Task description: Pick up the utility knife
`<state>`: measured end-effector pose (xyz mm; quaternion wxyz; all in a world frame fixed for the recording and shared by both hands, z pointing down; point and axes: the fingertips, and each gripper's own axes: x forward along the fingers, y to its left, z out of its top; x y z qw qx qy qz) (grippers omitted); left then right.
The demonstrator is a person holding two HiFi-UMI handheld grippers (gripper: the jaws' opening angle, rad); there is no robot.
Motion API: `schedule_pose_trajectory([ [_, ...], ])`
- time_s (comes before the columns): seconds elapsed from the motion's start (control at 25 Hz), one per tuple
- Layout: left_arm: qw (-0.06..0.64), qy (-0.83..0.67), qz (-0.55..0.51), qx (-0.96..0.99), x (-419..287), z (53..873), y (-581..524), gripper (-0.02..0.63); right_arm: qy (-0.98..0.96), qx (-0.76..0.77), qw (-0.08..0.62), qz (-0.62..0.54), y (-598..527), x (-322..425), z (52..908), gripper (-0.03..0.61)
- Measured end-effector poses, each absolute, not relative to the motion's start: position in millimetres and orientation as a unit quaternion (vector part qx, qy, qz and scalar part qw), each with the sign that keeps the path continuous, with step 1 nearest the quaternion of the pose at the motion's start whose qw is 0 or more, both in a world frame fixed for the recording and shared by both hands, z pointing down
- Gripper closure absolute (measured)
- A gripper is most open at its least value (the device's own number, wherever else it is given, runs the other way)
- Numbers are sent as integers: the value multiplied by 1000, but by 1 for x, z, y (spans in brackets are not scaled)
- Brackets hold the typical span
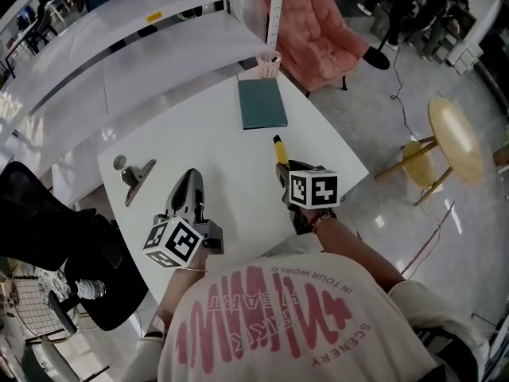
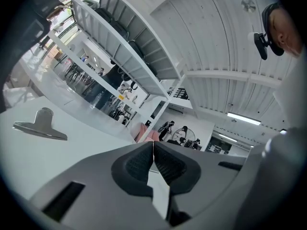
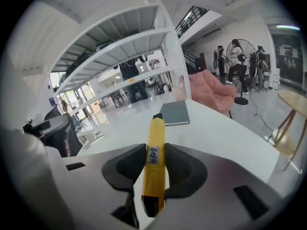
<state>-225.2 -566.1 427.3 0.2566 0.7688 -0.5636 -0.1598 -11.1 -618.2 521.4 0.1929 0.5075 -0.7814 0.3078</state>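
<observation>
My right gripper (image 3: 155,163) is shut on the yellow utility knife (image 3: 154,152); both dark pads press its sides at mid-length. The knife's black tip points toward a teal notebook (image 3: 175,112). In the head view the knife (image 1: 279,150) sticks out ahead of my right gripper (image 1: 284,173), over the white table (image 1: 199,126) near its right edge. My left gripper (image 1: 188,186) lies level over the table's near left part. Its pads (image 2: 165,166) meet with nothing between them.
The teal notebook (image 1: 262,103) lies at the table's far side, a pink cup (image 1: 269,64) behind it. A metal hand tool (image 1: 134,177) rests on the table's left part. White shelving stands beyond, a pink armchair (image 1: 318,30) and round wooden stool (image 1: 455,138) to the right.
</observation>
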Motion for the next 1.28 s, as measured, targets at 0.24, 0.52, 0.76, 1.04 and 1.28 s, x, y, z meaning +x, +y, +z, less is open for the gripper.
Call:
schedule_pose_trajectory([
  [0.24,249,-564,-159,771,-215,418,-563,589,-802,519,114,273,-631,-2,480,443],
  [0.52,235,-569,-157,772,-192,403,-552,589,-809,528,48,254,-629,26,440,443],
  [0.76,220,-572,-166,772,-169,380,-539,589,-818,522,-1,241,-617,51,399,443],
  [1.04,185,-563,-181,785,-123,347,-513,589,-827,514,-74,214,-587,93,349,442],
  [1.28,161,-561,-174,793,-90,332,-492,589,-833,505,-108,201,-556,125,331,440],
])
